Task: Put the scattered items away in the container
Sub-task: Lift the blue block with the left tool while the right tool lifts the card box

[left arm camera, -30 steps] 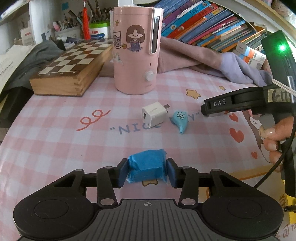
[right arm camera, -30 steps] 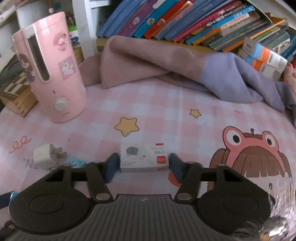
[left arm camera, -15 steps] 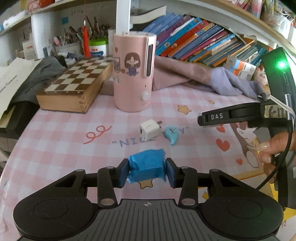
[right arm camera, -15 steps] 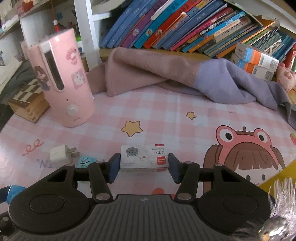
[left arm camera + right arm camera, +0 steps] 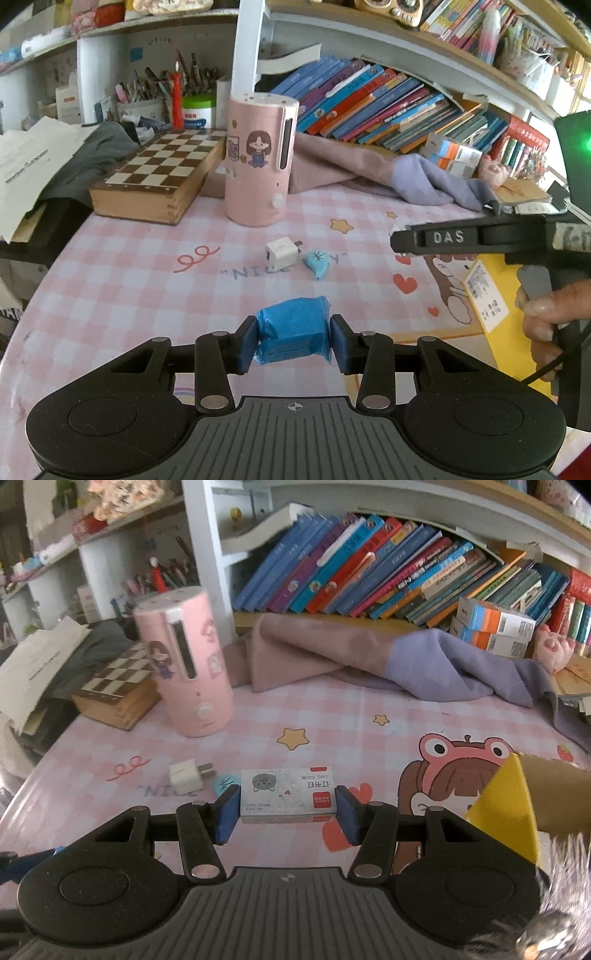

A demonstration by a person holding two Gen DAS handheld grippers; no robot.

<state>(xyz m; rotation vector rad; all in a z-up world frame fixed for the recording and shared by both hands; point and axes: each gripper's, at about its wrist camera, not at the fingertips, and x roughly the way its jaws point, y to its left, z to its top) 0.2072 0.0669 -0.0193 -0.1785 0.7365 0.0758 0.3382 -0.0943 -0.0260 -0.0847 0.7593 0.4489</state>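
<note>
My left gripper [image 5: 293,341] has its fingers pinching a blue-wrapped block [image 5: 293,334] — a squat, crinkled bundle of glossy blue tape or film, edges rumpled, clamped on both short sides and held clear above the tabletop [image 5: 129,295]. My right gripper [image 5: 287,810] pinches a small box of staples [image 5: 287,795] by its two ends: white, flat, with a grey cat face printed on top, a red label at one corner and tiny upside-down print, also lifted off the pink checked cloth.

Left lying on the tabletop I see a white charger plug [image 5: 281,253], prongs pointing toward the right, and just beside it a small light-blue teardrop-shaped piece [image 5: 317,261] with a dark starburst mark. Both sit over the lettering on the cloth, in front of the pink cylindrical humidifier [image 5: 260,162] with its cartoon-girl sticker.

The container shows as a yellow cardboard box [image 5: 509,801] at my right — its corner and brown inner flap sit close beside the right fingers; from the left wrist view it lies under the right gripper, whose handle a hand [image 5: 550,314] grips. A wooden chessboard box [image 5: 162,177] sits at the far left.
</note>
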